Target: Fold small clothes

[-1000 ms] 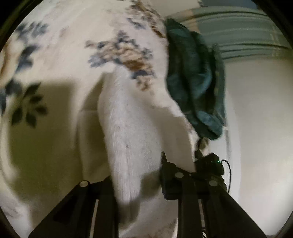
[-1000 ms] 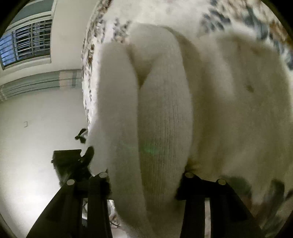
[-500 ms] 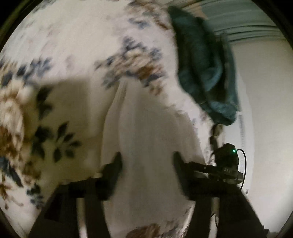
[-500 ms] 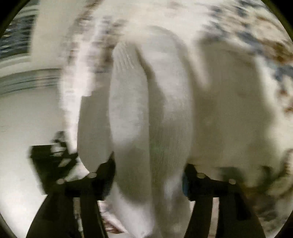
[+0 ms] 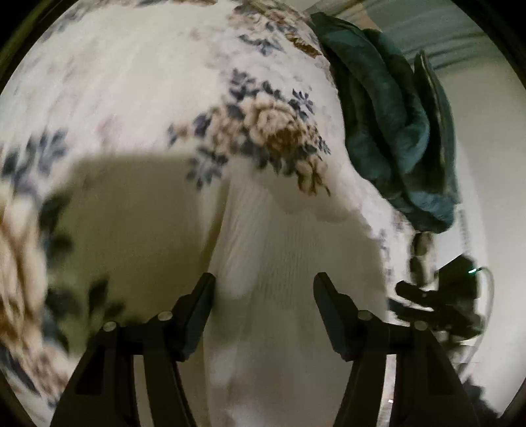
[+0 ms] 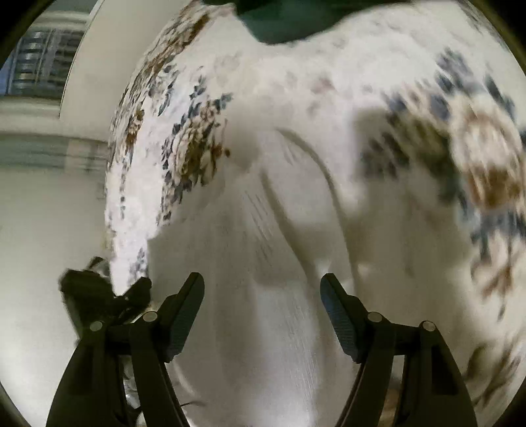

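Observation:
A white ribbed knit garment (image 5: pixel 279 262) lies on a floral bedspread (image 5: pixel 131 98). In the left wrist view my left gripper (image 5: pixel 263 289) is open, its fingers apart above the knit and holding nothing. In the right wrist view the same white garment (image 6: pixel 263 295) lies folded with a ridge running up its middle. My right gripper (image 6: pixel 261 289) is open over it and holds nothing. The other gripper shows as a dark shape at the bed edge in the left wrist view (image 5: pixel 440 295) and in the right wrist view (image 6: pixel 98 295).
A dark teal garment (image 5: pixel 388 131) lies bunched at the bed's far right edge; it also shows at the top of the right wrist view (image 6: pixel 279 19). A white wall (image 6: pixel 39 213) and a barred window (image 6: pixel 39 65) lie beyond the bed edge.
Both grippers have opened and let go of the white garment, which now lies on the bedspread. Both have drawn back and up from it.

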`<state>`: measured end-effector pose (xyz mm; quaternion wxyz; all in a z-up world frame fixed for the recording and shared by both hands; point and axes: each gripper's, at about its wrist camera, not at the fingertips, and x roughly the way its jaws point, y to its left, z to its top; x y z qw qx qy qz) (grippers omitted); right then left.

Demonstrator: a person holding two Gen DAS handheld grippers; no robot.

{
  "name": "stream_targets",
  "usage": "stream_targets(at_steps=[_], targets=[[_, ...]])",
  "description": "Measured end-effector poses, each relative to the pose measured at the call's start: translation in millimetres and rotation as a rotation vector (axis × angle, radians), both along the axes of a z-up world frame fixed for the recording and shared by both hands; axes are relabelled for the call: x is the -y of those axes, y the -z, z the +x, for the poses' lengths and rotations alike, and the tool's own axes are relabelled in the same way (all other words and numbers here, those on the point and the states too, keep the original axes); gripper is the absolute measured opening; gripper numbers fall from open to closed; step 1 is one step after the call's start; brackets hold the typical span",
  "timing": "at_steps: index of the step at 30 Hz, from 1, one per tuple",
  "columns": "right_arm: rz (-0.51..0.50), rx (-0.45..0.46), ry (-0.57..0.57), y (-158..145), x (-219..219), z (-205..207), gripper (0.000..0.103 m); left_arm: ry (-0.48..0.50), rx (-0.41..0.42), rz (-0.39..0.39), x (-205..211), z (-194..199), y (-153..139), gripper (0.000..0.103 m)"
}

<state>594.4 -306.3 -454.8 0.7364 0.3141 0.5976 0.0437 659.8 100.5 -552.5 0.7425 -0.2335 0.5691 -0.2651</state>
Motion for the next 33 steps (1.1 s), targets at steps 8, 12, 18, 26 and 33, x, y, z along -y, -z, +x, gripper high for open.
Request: stream_targets(at_steps=[8, 12, 18, 26, 33], targets=[[-0.174, 0.071, 0.003, -19, -5, 14, 0.006, -0.012, 0.102, -0.045, 4, 9, -32, 0.004], [-0.153, 0.104, 0.071, -33, 15, 17, 0.005, -0.044, 0.079, -0.023, 4, 32, -22, 0.004], [-0.121, -0.055, 0.068, 10, 25, 39, 0.006, -0.019, -0.091, -0.003, 9, 40, 25, 0.009], [0.199, -0.116, 0.045, 31, 43, -6, 0.091, 0.01, -0.135, -0.194, -25, -15, 28, 0.068], [0.388, -0.228, -0.032, 103, 15, -29, 0.092, 0.078, -0.222, -0.261, 9, -27, 61, 0.069]])
